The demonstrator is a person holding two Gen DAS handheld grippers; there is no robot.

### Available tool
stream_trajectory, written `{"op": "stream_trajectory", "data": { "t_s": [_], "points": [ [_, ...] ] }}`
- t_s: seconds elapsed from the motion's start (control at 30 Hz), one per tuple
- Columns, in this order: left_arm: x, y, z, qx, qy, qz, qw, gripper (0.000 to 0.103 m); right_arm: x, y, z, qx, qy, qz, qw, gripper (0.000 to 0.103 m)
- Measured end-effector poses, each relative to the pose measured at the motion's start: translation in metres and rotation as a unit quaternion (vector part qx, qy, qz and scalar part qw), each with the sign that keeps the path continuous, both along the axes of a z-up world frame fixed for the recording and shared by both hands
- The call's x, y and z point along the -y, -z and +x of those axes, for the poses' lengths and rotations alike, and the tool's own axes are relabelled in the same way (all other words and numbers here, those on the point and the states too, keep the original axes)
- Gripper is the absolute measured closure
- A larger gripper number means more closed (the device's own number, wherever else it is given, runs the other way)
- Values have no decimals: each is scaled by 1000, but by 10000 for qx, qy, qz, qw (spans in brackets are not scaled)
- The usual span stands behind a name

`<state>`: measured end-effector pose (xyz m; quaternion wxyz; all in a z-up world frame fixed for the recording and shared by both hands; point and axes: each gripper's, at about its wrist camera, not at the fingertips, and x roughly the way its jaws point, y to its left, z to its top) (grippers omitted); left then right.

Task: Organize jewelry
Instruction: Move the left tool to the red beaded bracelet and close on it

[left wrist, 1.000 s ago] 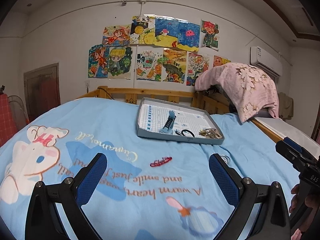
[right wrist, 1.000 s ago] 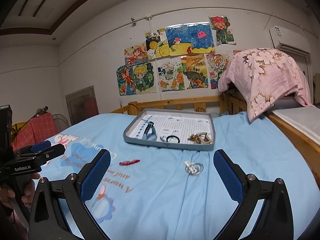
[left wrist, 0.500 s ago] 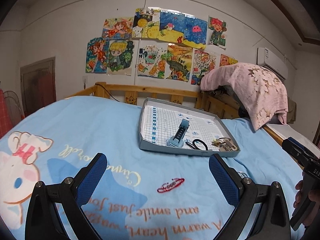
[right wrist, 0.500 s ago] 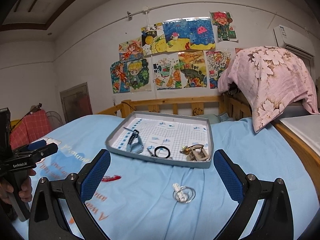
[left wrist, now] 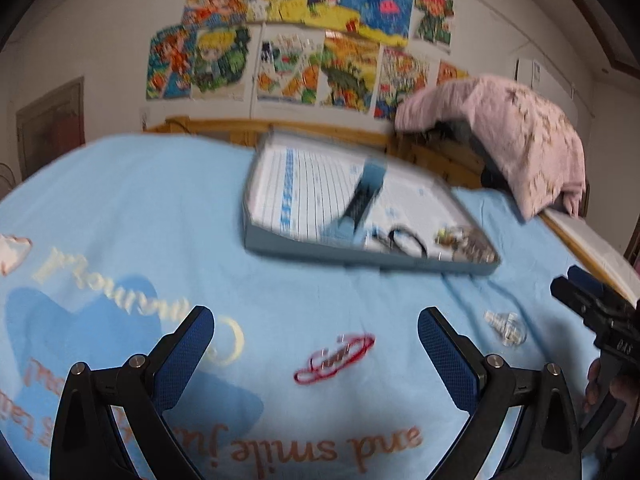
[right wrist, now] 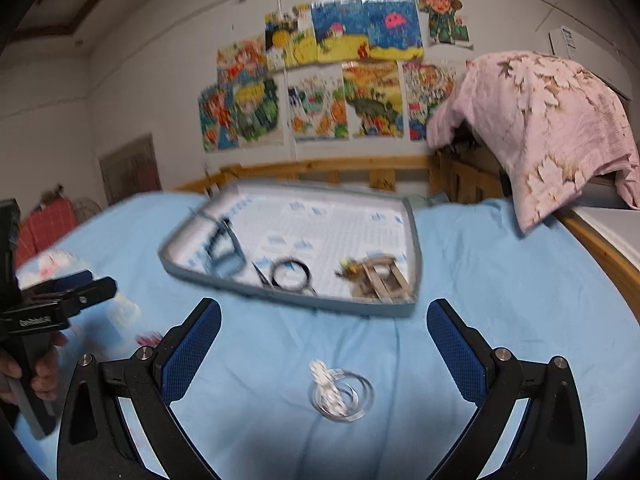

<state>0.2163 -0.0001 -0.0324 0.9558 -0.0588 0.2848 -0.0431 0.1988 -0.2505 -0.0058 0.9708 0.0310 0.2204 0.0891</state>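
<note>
A red bracelet (left wrist: 335, 358) lies on the blue bedsheet, between and just beyond the fingers of my open, empty left gripper (left wrist: 316, 344). A clear ring-shaped piece (right wrist: 339, 394) lies on the sheet between the fingers of my open, empty right gripper (right wrist: 324, 336); it also shows in the left wrist view (left wrist: 505, 327). Behind both, a grey tray (left wrist: 280, 240) holds a blue clip (left wrist: 360, 204), a black ring (left wrist: 404, 240) and a small gold heap (left wrist: 464, 240). The tray (right wrist: 412, 240) also shows in the right wrist view.
A wooden bed rail (right wrist: 320, 170) runs behind the tray. A pink flowered cloth (right wrist: 552, 120) hangs over the frame at the right. Each gripper shows at the edge of the other's view, as the right gripper's body (left wrist: 600, 320) does in the left wrist view.
Both grippers have moved forward and lower over the sheet. The red bracelet and the clear piece now lie closer, between the fingers. Both frames are blurred by motion.
</note>
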Motion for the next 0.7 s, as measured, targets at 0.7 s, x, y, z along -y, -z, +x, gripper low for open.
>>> {"op": "stream_trajectory", "data": {
  "t_s": [0.7],
  "points": [
    [0, 49, 13, -570, 634, -453, 9953, 33, -8, 58, 19, -917, -574, 99, 9941, 3]
  ]
}}
